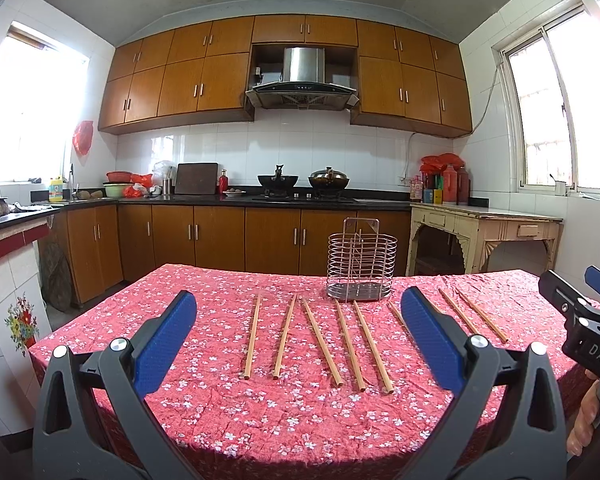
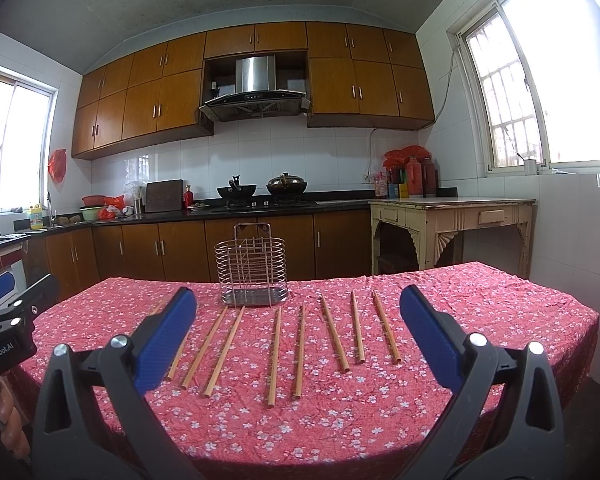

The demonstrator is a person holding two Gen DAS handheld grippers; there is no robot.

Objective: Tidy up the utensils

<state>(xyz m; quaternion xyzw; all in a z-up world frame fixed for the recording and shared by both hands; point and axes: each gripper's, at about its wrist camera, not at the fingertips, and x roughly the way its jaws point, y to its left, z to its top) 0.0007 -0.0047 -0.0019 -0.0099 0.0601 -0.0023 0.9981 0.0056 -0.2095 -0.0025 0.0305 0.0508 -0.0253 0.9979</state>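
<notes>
Both cams sit low at the near edge of the worktop (image 1: pixel 228 432), looking straight across it toward the stove wall at 12 o'clock, each framed by its own wide-apart jaws. The left wrist view sits further left, so the wire utensil rack (image 1: pixel 361 266) lands around 1 o'clock, with the right gripper (image 1: pixel 588 320) poking in at 3. The right wrist view has the rack (image 2: pixel 255 271) near 11 and the left gripper (image 2: pixel 8 320) at 9. Both share the row of chopsticks (image 1: pixel 322 342), rack and kitchen.

I see one chopstick (image 1: pixel 396 312) mostly hidden behind left gripper's right finger (image 1: pixel 428 336); right gripper (image 1: pixel 588 320) cut by frame edge; table's near edge (image 1: pixel 300 452) partly hidden.
</notes>
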